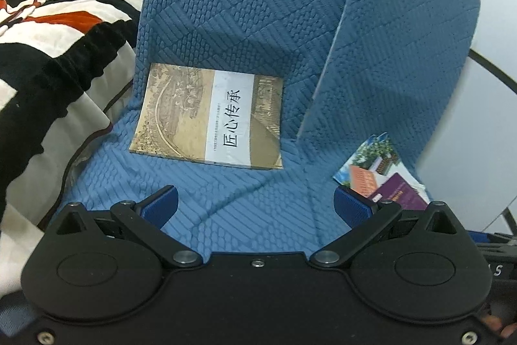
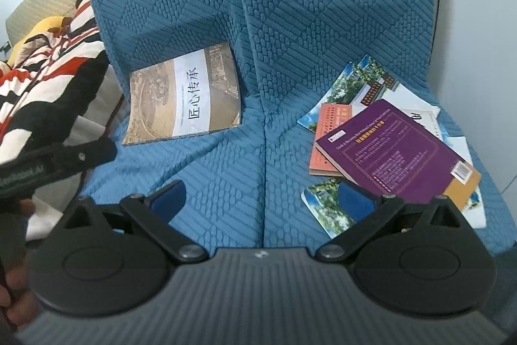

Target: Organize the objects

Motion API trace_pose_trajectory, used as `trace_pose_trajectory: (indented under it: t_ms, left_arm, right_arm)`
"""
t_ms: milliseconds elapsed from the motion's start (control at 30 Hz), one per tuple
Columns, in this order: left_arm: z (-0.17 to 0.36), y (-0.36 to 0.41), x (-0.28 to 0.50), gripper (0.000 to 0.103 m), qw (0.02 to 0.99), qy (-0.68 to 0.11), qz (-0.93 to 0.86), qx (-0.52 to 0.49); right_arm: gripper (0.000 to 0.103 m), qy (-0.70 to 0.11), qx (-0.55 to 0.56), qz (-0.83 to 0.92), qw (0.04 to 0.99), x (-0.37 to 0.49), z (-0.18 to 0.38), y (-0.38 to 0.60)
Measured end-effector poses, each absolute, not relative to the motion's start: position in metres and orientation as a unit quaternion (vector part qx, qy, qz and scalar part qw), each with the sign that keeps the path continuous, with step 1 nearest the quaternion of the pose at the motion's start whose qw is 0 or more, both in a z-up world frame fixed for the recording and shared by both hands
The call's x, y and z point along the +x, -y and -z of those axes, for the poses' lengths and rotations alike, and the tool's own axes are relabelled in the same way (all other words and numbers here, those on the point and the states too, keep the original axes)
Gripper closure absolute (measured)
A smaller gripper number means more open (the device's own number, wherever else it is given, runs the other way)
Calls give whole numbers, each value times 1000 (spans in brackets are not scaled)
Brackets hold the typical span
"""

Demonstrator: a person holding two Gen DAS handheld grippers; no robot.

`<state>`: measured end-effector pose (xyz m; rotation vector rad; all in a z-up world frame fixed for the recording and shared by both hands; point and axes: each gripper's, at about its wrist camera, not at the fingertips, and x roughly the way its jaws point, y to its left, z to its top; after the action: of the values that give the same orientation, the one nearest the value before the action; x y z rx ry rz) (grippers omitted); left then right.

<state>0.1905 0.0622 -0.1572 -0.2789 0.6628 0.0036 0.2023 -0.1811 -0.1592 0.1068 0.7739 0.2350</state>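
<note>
Both tongs, left [image 1: 255, 209] and right [image 2: 260, 202], released; tan book [image 1: 210, 115] apart from unsorted pile [image 2: 387, 144]; stacking pending

A blue bumpy-cloth sofa seat [image 2: 226, 170] holds a brown picture book [image 2: 185, 94] on its left side, leaning on the backrest. On the right lies a messy pile, a purple book [image 2: 397, 151] on top.

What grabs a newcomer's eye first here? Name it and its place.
The tan book with big black characters, lying alone on the blue sofa at its backrest. To its right sprawls a messy pile topped by a purple book. Both claws hover open and empty.
</note>
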Motion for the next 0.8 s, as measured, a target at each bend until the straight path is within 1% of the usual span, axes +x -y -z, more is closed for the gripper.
trace_pose_trajectory:
  t_ms: [33,67,600,800]
  left_arm:
    - [161,-65,196,0,936,-326,-2,-136]
    - [165,-66,200,0,935,-328,-4,-134]
    - [226,-89,274,0,930,-344,-2,-131]
    - [246,-102,299,3,925,-350,-9,-144]
  right_arm:
    - [2,-377,50,-114,918,206,161,179]
    - [6,-376,48,-114,918,211,163,176]
    - [6,-382,48,-133,913,286,206,144]
    - [6,-392,58,-139,907,321,226,134]
